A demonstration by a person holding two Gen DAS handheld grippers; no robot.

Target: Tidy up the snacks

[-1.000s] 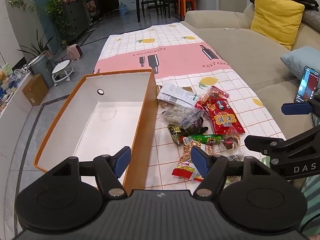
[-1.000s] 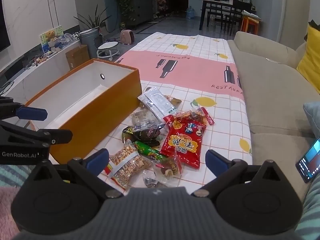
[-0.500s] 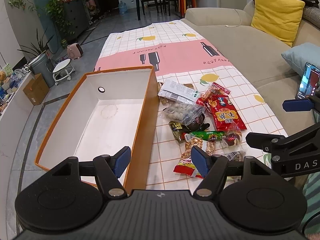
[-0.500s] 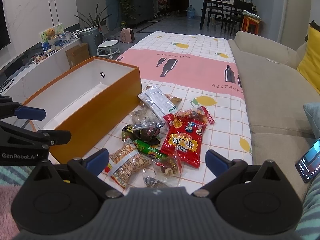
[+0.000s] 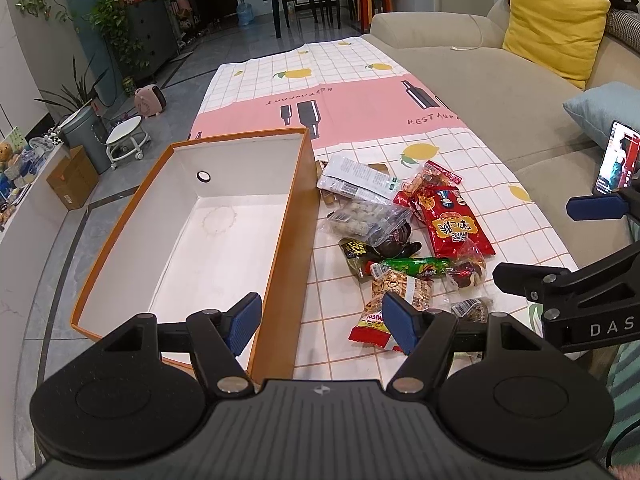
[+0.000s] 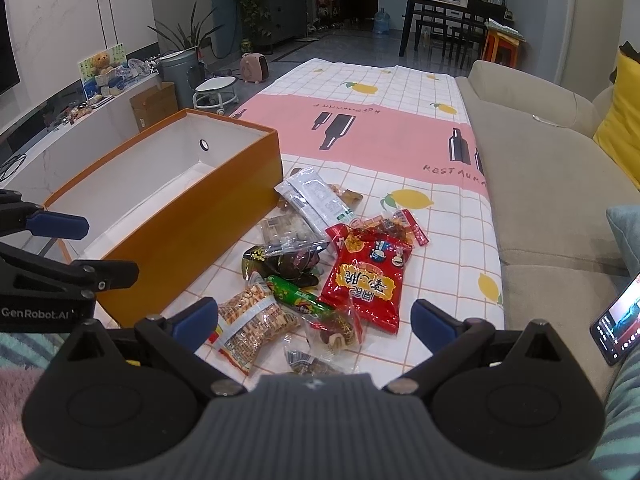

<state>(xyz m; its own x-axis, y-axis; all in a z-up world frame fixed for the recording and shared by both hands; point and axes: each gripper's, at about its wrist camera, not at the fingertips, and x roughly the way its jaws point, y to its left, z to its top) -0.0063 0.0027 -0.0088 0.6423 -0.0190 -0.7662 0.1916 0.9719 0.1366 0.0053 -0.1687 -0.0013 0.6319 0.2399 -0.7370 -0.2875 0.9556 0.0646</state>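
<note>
An orange box (image 5: 298, 216) with a white inside lies open and empty on the left of the table; its long orange wall (image 6: 192, 216) faces the snacks. Beside it is a heap of snacks: a red bag (image 5: 452, 228) (image 6: 370, 280), a green tube (image 5: 416, 267) (image 6: 298, 296), a nut bag (image 5: 396, 292) (image 6: 252, 320), a white packet (image 5: 356, 178) (image 6: 316, 196), a clear bag (image 5: 364, 216) and several dark wrapped pieces. My left gripper (image 5: 322, 322) hangs open over the box's near right corner. My right gripper (image 6: 315, 322) hangs open above the near snacks. Both are empty.
A checked and pink tablecloth (image 5: 360, 92) covers the long table. A beige sofa (image 6: 552, 184) runs along the right side, with a lit phone (image 6: 616, 320) and a yellow cushion (image 5: 556, 20) on it. A stool (image 5: 126, 136) and a bin stand on the floor to the left.
</note>
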